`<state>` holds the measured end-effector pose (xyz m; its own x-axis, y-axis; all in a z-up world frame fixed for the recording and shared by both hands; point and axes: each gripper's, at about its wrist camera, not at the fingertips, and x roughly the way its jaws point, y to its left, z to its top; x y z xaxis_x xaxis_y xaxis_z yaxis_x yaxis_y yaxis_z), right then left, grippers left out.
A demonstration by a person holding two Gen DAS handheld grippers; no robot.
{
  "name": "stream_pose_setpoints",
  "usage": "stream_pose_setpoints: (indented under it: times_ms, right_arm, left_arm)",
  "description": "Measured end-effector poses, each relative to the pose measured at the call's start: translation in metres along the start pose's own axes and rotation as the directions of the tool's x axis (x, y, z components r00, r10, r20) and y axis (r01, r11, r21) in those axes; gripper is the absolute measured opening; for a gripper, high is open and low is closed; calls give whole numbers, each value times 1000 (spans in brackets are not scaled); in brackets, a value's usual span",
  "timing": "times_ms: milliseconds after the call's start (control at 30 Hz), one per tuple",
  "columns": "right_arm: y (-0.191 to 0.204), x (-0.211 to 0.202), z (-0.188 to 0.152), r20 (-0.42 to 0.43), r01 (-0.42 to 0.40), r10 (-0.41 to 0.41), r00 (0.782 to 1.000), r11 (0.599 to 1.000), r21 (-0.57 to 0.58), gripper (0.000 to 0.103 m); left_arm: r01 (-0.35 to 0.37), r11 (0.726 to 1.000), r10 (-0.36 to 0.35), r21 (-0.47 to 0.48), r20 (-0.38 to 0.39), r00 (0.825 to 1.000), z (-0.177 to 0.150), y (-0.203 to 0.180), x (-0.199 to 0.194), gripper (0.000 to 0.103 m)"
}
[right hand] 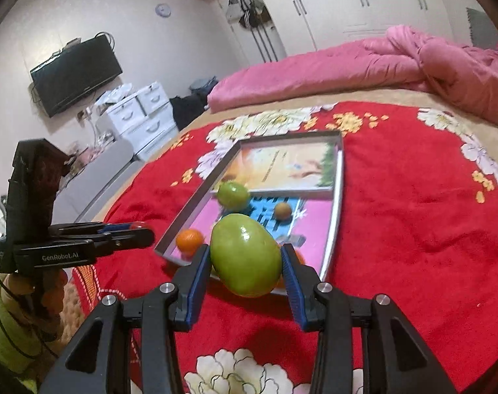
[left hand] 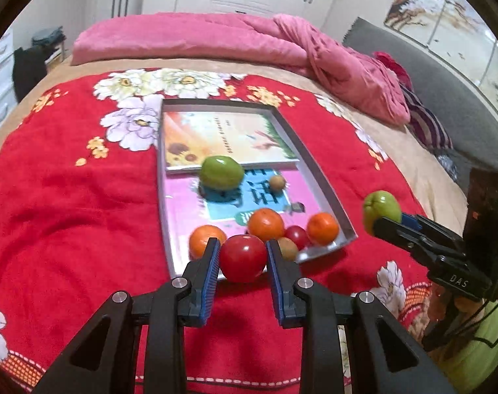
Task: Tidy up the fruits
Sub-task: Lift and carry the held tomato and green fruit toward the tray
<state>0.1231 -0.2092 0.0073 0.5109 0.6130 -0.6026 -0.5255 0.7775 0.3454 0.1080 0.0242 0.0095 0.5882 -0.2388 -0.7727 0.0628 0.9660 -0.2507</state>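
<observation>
while the left gripper (left hand: pixel 243 256) clamps a round red tomato (left hand: pixel 243 258) at lower centre, the right gripper (right hand: pixel 245 259) grips a large green oval fruit (right hand: pixel 245 254) mid-frame. both hover over the shallow silver tray's (left hand: pixel 314 167) near edge on the red floral blanket (left hand: pixel 68 197).

- The red tomato (left hand: pixel 243 258) has smooth, glossy skin.
- The green mango (right hand: pixel 245 259) looks smooth and waxy, with a bright highlight.
- The tray (left hand: pixel 327 180) has matt grey metal walls and a glossy printed-paper floor.
- The red floral blanket (left hand: pixel 68 203) is soft, fuzzy cloth.
- The left gripper (left hand: pixel 243 262) is matt black plastic with ribbed blue pads (left hand: pixel 213 262) and shiny metal pins.
- The pink quilt (right hand: pixel 347 65) is matt, rumpled cloth.
</observation>
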Motion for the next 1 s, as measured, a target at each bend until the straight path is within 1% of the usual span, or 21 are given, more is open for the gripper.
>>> stream_pose_setpoints:
  times_ms: [233,400,600,700,833,1000]
  right_arm:
    - [-7,-3,7,40,64,-64,997,998,4,43]
    - [-8,1,11,51,91,-90,995,996,-8,43]
    - [-8,7,12,55,126,-124,991,992,-24,43]
    - [-9,9,13,57,145,-144,988,989,-23,43]
    - [-11,9,12,53,142,-141,989,990,-16,43]
    - [0,15,8,37,122,-120,992,990,-67,43]
  left_arm:
    - [-32,999,31,5,23,999,5,0,3,29]
    - [-30,999,29,14,12,999,5,-6,13,29]
    - [-43,999,43,23,-19,999,2,-10,31,29]
    - [-55,998,56,38,-23,998,1,-13,35,29]
    - [-61,997,63,44,-32,998,-1,-14,41,29]
    - [-68,996,70,53,-42,997,-3,-14,46,29]
